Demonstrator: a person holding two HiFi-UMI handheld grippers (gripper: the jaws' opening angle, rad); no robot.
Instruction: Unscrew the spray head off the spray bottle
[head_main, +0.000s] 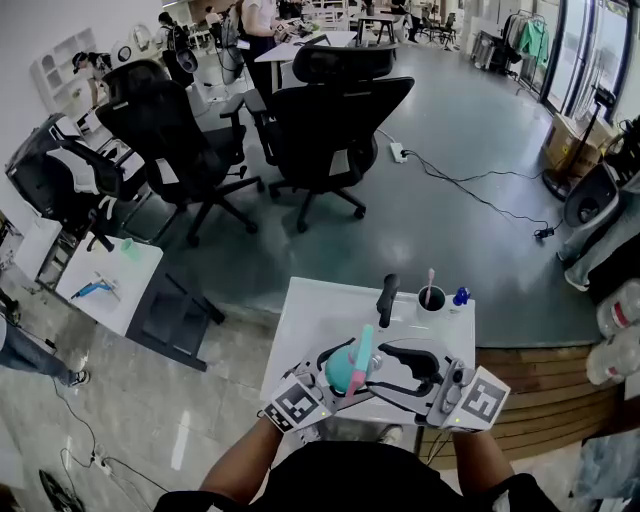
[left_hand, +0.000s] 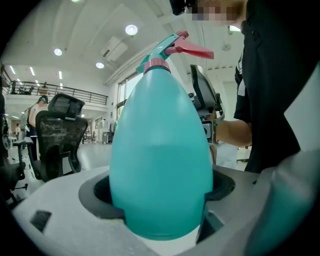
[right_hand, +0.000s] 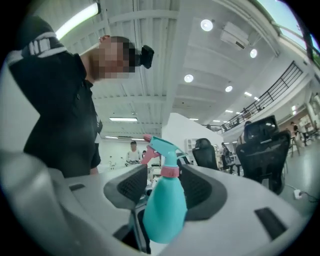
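- The left gripper is shut tight on the fat blue-green belly of the spray bottle. Its two jaws press on the bottle's sides.
- The right gripper is open. Its two dark pads stand one on each side of the bottle's thin neck, and they do not squeeze it.
- The pink ring sits at the top of the neck, between those pads.
- The spray head is on the bottle. It is blue-green with a pink trigger.
- Both grippers hold the bottle up over the near part of the white table.
- At the far edge of the table stands a black cup.
- Black chairs stand on the floor well behind the table.
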